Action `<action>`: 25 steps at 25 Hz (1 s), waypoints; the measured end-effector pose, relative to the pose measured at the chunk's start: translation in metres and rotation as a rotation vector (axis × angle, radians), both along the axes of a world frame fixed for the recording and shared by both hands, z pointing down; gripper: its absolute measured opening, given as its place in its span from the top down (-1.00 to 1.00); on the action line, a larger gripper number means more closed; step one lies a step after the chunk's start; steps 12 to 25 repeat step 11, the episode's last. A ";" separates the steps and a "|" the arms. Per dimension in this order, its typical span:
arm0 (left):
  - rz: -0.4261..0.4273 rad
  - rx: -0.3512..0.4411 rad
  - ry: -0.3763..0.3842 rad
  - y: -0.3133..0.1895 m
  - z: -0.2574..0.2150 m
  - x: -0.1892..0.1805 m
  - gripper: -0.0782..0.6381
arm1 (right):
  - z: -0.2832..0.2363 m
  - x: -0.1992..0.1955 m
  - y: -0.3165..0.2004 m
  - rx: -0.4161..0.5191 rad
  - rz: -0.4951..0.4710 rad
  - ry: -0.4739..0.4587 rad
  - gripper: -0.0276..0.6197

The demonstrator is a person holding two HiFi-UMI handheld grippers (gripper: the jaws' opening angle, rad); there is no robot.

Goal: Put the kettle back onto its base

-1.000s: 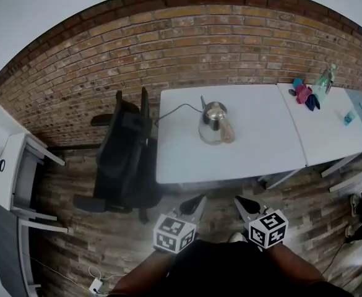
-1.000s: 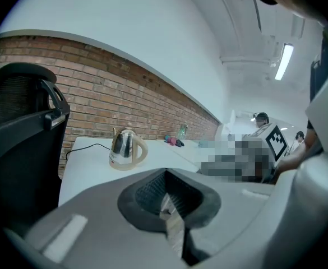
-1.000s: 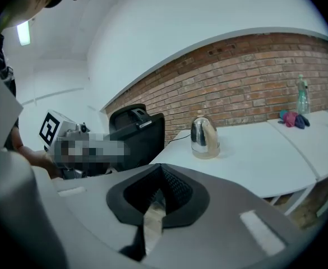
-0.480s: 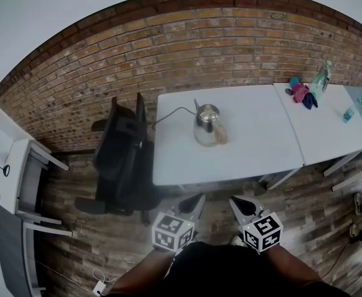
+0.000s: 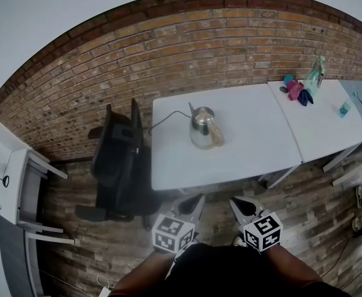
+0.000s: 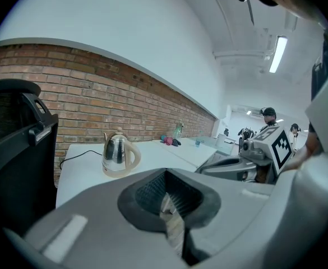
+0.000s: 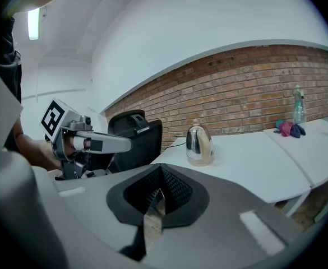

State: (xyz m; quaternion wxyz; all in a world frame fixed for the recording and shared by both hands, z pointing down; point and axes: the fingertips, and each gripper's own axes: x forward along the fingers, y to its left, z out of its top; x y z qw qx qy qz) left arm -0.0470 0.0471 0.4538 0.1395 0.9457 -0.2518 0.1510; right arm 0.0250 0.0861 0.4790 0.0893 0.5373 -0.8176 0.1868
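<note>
A steel kettle [image 5: 202, 124] with a beige handle stands upright on its beige base [image 5: 204, 143] in the middle of the white table [image 5: 255, 153]. It also shows far ahead as the kettle [image 6: 118, 153] in the left gripper view and the kettle [image 7: 199, 144] in the right gripper view. My left gripper [image 5: 197, 201] and right gripper [image 5: 236, 203] hang close to my body, well short of the table's front edge. Both are shut with nothing between the jaws. A black cord [image 5: 165, 116] runs from the base to the table's back left.
A black office chair [image 5: 116, 159] stands against the table's left side. A second white table [image 5: 329, 119] on the right carries a spray bottle [image 5: 314, 73], coloured cloths [image 5: 295, 90] and a small bottle [image 5: 344, 108]. A white shelf unit [image 5: 20, 184] is far left, a brick wall behind.
The table and kettle have drifted a little left and farther off in the head view. Both grippers stay shut near my body.
</note>
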 end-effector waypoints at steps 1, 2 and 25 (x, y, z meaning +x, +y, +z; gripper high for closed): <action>0.000 0.000 -0.001 -0.001 0.000 -0.001 0.78 | 0.001 -0.001 0.000 -0.001 -0.001 0.001 0.84; 0.000 0.000 -0.001 -0.001 0.001 -0.002 0.78 | 0.001 -0.002 -0.001 -0.001 -0.001 0.001 0.84; 0.007 0.004 0.006 -0.009 -0.001 -0.012 0.78 | 0.001 -0.014 -0.008 0.000 0.004 0.008 0.84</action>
